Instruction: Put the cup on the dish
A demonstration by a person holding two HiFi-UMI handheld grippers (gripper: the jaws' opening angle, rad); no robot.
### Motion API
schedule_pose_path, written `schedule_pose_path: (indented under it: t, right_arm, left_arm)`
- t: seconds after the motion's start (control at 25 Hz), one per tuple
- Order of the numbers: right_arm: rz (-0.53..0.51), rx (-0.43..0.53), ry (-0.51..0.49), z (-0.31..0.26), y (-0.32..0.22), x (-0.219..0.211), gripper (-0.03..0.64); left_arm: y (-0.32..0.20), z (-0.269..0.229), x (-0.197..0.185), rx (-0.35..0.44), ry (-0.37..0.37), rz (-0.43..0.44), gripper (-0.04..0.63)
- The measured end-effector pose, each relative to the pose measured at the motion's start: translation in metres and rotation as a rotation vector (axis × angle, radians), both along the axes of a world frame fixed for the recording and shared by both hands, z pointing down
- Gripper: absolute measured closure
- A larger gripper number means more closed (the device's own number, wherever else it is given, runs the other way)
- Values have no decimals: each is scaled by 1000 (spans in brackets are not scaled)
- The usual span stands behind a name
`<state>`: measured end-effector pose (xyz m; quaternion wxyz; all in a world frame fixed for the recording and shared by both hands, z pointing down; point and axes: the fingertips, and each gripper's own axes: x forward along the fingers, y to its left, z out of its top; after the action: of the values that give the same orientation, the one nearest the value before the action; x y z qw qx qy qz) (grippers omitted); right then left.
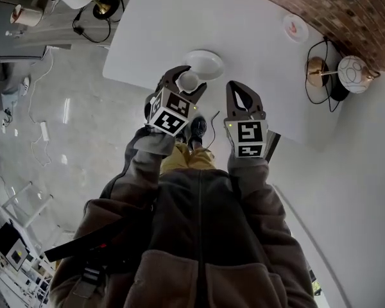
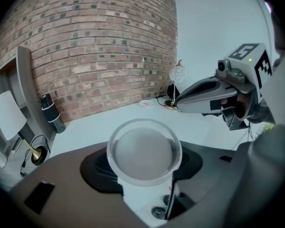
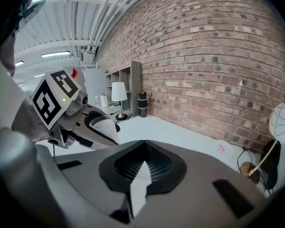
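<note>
cup point(image 2: 142, 152) in left gripper point(image 1: 185, 82) near dish point(image 1: 205, 62)

Frosted white cup point(image 2: 141, 151), white dish point(image 1: 208, 61), red-brown brick wall point(image 2: 99, 46) (white table point(image 1: 179, 24))

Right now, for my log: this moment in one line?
left tongs: shut on translucent plastic cup; right tongs: shut, empty; white round dish: bare

- Your left gripper point(image 1: 188, 77), clamped on the cup point(image 1: 190, 82), crowds the lower-left rim of the dish point(image 1: 210, 61); the dish's other sides lie open.
- The table point(image 1: 244, 31) is bare at top centre.
- At right, a lamp point(image 1: 353, 74) and a small plate point(image 1: 295, 27) stand in the way.
</note>
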<state>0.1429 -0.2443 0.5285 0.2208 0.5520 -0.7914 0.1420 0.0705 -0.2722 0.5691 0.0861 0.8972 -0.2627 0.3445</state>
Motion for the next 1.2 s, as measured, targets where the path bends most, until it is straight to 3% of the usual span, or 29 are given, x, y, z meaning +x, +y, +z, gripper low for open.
schedule_pose_path:
  t: [0.32,1.2]
  right_arm:
    - [3,-95,-22,42,-10,0,614]
    - [29,-220,-33,113,-31,10,614]
  left_arm:
    - [-15,48,13,-8,-19,36,334]
    - [-55,149,45,-39,-35,137,335]
